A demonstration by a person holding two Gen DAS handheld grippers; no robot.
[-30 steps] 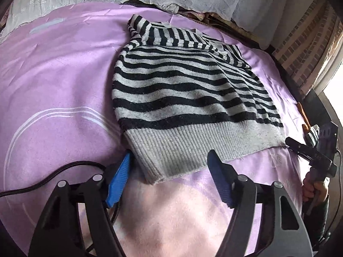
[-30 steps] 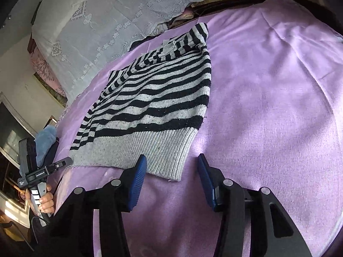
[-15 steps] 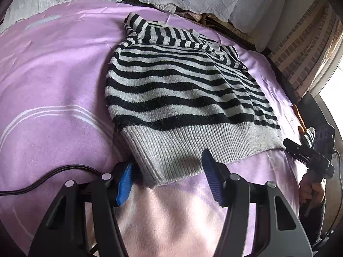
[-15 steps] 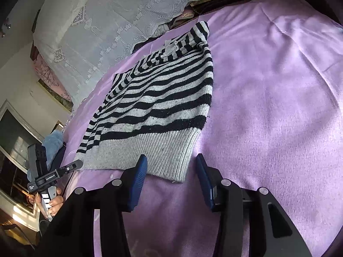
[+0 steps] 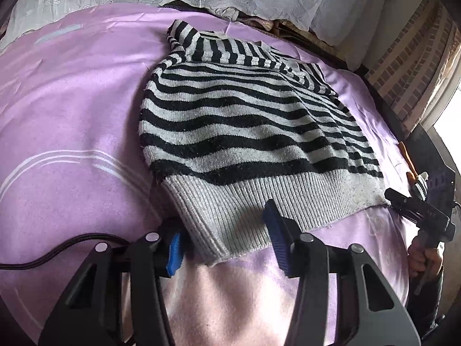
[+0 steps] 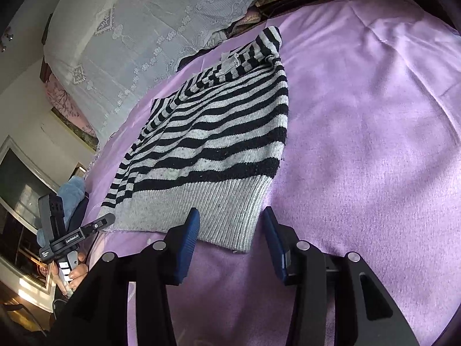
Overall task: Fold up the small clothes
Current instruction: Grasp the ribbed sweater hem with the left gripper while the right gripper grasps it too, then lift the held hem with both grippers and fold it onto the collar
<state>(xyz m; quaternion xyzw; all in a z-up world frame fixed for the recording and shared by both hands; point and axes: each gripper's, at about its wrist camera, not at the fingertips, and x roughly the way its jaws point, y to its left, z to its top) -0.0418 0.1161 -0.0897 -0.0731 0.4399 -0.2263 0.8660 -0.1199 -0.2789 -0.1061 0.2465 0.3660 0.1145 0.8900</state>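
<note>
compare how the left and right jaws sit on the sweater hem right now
The left gripper straddles the sweater hem's left corner, one pad tucked at the side edge, and its jaws have just been closing. The right gripper straddles the hem's right corner with its outer pad out over the purple blanket, clear of the knit, and its jaws have barely changed. In both, the grey ribbed hem lies between the jaws, not visibly pinched yet.

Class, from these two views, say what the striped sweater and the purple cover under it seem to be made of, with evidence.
Striped sweater: probably knitted wool or acrylic yarn; ribbed grey hem, fuzzy matte surface. Purple cover: likely soft woven or brushed fabric, with a slight sheen and fine nap; the fibre cannot be told.
</note>
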